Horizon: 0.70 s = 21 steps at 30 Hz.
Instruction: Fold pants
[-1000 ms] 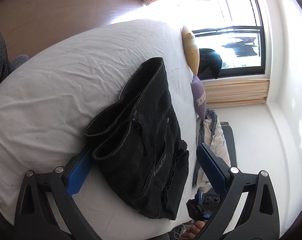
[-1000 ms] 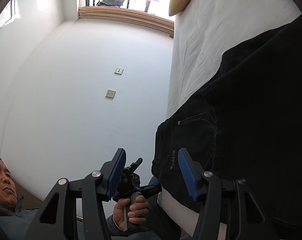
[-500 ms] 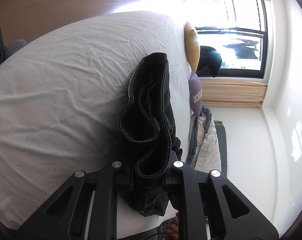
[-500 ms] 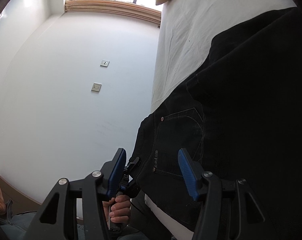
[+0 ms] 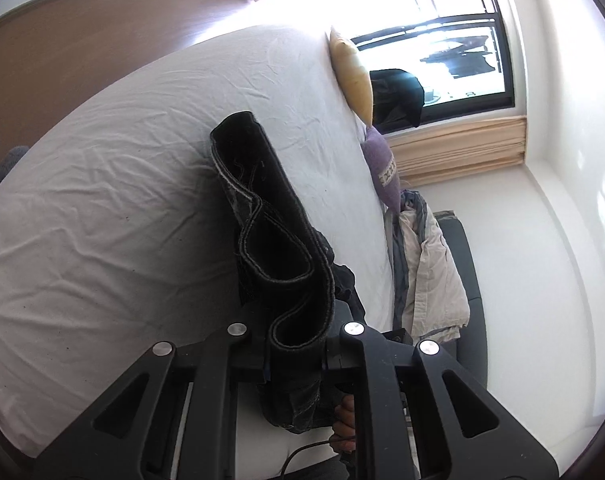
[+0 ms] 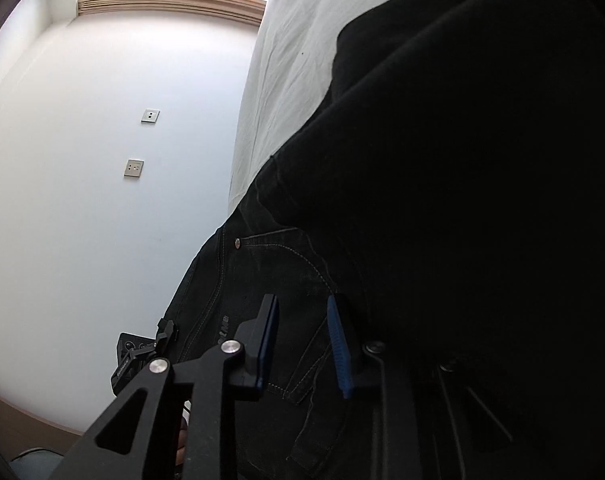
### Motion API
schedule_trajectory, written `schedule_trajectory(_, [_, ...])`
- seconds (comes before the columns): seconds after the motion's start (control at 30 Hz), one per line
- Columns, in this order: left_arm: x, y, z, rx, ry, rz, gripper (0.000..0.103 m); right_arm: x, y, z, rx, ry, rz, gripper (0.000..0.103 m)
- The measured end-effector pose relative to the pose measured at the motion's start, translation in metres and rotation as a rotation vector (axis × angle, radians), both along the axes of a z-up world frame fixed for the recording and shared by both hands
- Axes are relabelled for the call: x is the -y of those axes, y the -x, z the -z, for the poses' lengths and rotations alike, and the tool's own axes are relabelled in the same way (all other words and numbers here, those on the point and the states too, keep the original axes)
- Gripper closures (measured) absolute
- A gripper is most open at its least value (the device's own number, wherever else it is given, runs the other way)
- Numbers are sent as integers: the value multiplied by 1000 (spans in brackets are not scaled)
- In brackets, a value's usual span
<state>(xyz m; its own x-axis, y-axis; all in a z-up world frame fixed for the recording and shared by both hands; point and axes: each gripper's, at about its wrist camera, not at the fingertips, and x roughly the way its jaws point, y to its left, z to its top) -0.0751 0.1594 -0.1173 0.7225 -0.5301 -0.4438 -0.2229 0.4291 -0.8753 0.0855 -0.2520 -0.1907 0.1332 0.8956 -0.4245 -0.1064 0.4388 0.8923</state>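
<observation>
On the bed: a white wrinkled sheet covers the bed (image 5: 102, 208), its edge beside a white wall (image 6: 82, 200).
Pants: black pants (image 5: 270, 220) lie folded, long axis running away from the left camera toward the window (image 5: 442, 40).
Pillow: yellow pillow (image 5: 352, 76) at the far edge.
Left gripper: left gripper (image 5: 296, 354) clamped on the hems.
Right gripper: right gripper (image 6: 302, 344) apart, over a pocket.

The left gripper (image 5: 296, 354) is clamped on folded black fabric, fingers drawn close together. The right gripper (image 6: 304, 346) has its blue-padded fingers (image 6: 339, 354) parted, with a narrow gap, against dark fabric.
</observation>
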Motion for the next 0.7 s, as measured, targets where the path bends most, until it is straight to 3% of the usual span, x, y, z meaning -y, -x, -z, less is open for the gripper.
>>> schedule_trajectory(0.2, [21,-26,-38,47,-67,35,90,7,1,3,3,-47,20,74])
schedule_trajectory(0.27, [30,-30,-53,56,-115,53,90,14,3,-2,2,-80,46,58])
schedule_trajectory(0.33, [42,-35,-69,75,-158,80,90,24,7,-14,32,-117,76,32])
schedule_trajectory(0.43, [75,-48,-101,118,-265,154,90,45,10,-29,61,-109,105,17])
schedule_trajectory(0.6, [179,-67,-147,216,-470,371,90,94,12,-61,105,-103,108,16])
schedule_trajectory(0.7, [260,-73,-142,245,-579,540,90,126,14,-85,164,-130,109,16])
